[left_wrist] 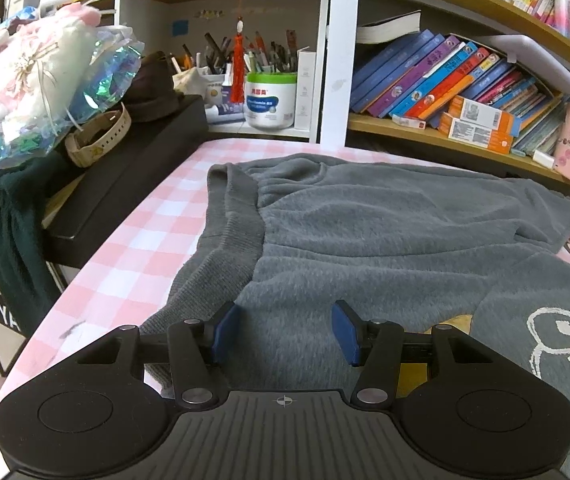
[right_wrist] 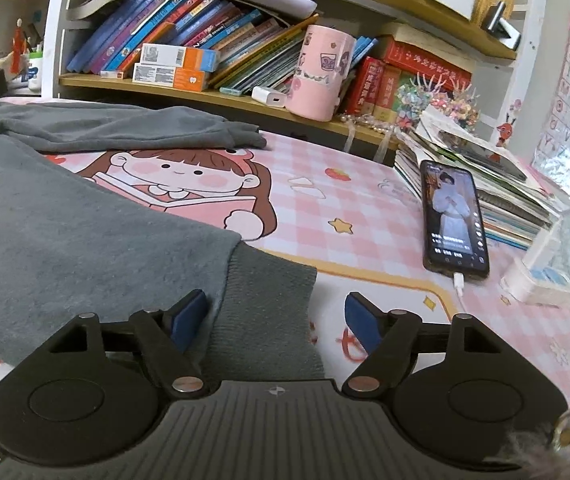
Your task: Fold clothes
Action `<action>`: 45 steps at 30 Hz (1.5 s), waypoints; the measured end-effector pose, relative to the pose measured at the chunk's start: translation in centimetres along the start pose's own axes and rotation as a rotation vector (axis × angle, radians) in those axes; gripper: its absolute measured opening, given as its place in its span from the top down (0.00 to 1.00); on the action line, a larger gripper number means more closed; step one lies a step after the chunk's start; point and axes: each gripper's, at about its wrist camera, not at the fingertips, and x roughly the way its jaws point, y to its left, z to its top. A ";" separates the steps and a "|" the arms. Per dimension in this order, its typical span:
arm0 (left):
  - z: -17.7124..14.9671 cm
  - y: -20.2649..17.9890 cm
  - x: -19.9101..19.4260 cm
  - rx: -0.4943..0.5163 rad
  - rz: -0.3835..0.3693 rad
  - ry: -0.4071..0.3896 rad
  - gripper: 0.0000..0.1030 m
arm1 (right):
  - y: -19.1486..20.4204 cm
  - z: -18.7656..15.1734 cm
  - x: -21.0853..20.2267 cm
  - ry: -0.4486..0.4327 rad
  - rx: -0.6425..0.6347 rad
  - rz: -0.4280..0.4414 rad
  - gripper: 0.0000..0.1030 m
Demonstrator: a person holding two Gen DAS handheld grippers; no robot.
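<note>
Sweatshirt (left_wrist: 365,232), grey and fleecy, lay spread across the pink checked desk mat (left_wrist: 133,240), its ribbed hem (left_wrist: 225,216) toward the mat's left edge and a white cartoon print (left_wrist: 557,344) showing near the front edge. One sleeve (right_wrist: 133,128) was stretched along the back edge beneath the bookshelf (right_wrist: 205,92), and the other ended in a ribbed cuff (right_wrist: 265,312) at the front. Left gripper (left_wrist: 281,332) hovered low over the body near the hem, blue pads wide apart, nothing between them. Right gripper (right_wrist: 277,320) sat with its jaws just as wide, the cuff lying between the pads but not pinched. Sleeves out and body flat, so no fold looked made on this garment; by my read, the pair were lining up for a sleeve fold. Next move called for the right pads to close on the cuff and the left to bite the fleece. Charging phone (right_wrist: 455,220) lay toward the right edge, well apart from the cloth.
</note>
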 end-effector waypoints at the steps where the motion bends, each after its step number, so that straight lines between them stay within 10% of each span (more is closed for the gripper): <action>1: 0.1 -0.1 0.2 0.000 0.000 0.001 0.49 | 0.0 0.3 0.4 0.002 -0.004 -0.002 0.28; 16: 1.1 0.0 1.2 -0.019 -0.033 0.003 0.49 | -0.4 4.4 5.8 0.036 -0.057 -0.024 0.28; 23: 0.9 0.2 -1.5 -0.089 -0.095 -0.072 0.49 | 0.1 4.5 1.8 -0.043 -0.025 0.025 0.26; 33: 0.2 -2.8 -4.9 0.038 -0.115 -0.133 0.21 | 2.8 4.1 -1.8 -0.084 -0.001 0.182 0.18; 45: -0.5 -3.4 -5.6 0.061 -0.121 -0.129 0.21 | 4.6 4.0 -2.6 -0.090 -0.025 0.235 0.16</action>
